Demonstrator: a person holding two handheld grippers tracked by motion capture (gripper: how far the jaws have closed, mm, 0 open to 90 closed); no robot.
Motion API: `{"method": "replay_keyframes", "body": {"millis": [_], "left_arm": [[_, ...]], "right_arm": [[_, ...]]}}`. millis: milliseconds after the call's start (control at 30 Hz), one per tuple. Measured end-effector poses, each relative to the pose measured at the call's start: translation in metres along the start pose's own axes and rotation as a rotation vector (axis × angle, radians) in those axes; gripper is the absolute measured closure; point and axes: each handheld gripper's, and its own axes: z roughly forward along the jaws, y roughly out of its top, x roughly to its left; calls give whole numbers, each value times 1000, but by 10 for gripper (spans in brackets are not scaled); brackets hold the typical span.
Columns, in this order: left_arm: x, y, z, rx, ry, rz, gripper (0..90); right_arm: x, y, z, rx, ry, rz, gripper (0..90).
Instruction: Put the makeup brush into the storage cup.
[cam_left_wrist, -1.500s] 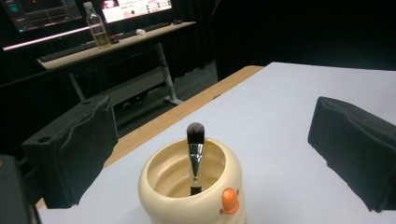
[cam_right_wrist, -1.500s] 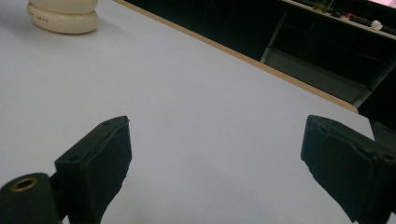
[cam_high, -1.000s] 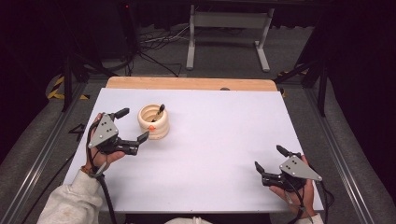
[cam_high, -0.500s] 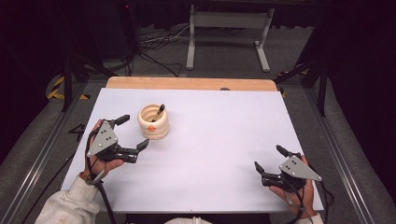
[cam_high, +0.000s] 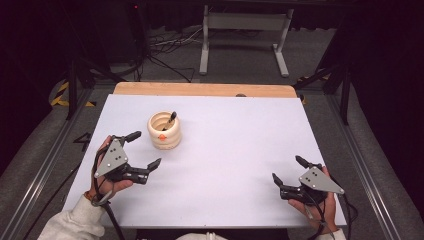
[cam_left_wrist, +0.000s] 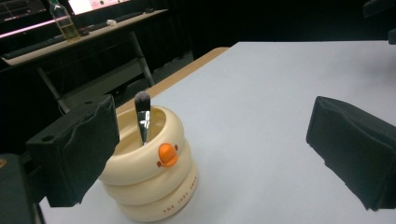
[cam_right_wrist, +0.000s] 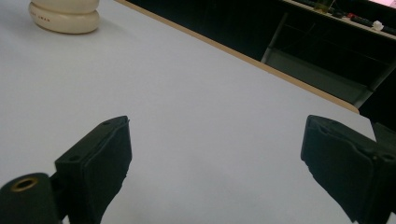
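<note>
Since a second ago, the left gripper (cam_high: 144, 149) has drawn back from the cream holder (cam_high: 164, 131) toward the person's edge of the table (cam_high: 240, 130); the holder and the right gripper (cam_high: 289, 170) lie where they were.

Seen from the high view, the left gripper sits just beside the holder, on the side nearer the person and a little to the person's left of it, apart from it and not touching. Its jaws stand wide apart with nothing between them, one pointing up past the holder's flank and the other toward the middle of the table. The hand (cam_high: 107, 177) that grips it comes from a pale sleeve (cam_high: 75, 222) at the near edge.

In the left gripper view the holder (cam_left_wrist: 149, 179) stands upright on the white surface, built like three stacked rings, with a small orange beak (cam_left_wrist: 167, 154) on its front and faint lettering on the lowest ring. A brush (cam_left_wrist: 142, 116) stands inside it, dark bristles upward, leaning slightly. The left jaw pad overlaps the holder's side in that view.

Well apart from the holder, at the near right corner, the right gripper rests in the other hand (cam_high: 312, 202), jaws spread and empty. Its own view shows the holder's base (cam_right_wrist: 65, 16) far off at upper left.
</note>
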Motion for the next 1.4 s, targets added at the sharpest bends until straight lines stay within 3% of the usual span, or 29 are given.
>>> {"method": "replay_keyframes", "body": {"millis": [800,900,967,1400], "left_arm": [[-22,-33,4,75,-42,-6,43],[-22,-39,4,92,-52,-34,43],[-23,-43,3,111,-58,-31,41],[-20,-53,-6,140,-16,-116,19]], "right_arm": [[0,-2,-1,6,-1,4,97],[0,-2,-1,4,0,4,97],[0,-2,0,4,4,4,96],[6,-2,1,10,32,-24,96]]}}
